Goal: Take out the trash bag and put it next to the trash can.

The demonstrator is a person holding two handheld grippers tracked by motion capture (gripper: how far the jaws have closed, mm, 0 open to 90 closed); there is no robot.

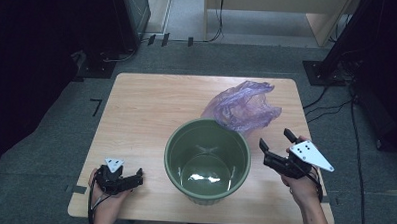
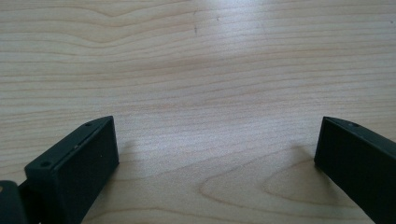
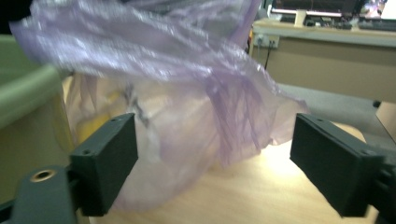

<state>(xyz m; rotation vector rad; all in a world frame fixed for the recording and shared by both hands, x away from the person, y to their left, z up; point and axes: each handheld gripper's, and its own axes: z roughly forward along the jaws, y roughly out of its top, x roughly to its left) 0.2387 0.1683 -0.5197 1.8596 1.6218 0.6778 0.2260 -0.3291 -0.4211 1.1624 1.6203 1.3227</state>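
A crumpled purple plastic bag lies on the wooden table, touching the far right rim of a green bucket. The bucket stands upright at the table's front middle with nothing visible inside. My right gripper is right of the bucket, open, and points at the bag. In the right gripper view the bag hangs just ahead of the open right gripper, with the bucket wall at the left. My left gripper rests near the front left corner, its jaws open over bare wood.
Grey carpet surrounds the table. Black stands with cables sit at the back right and back left, and light wooden furniture stands beyond. The table's left half is bare wood.
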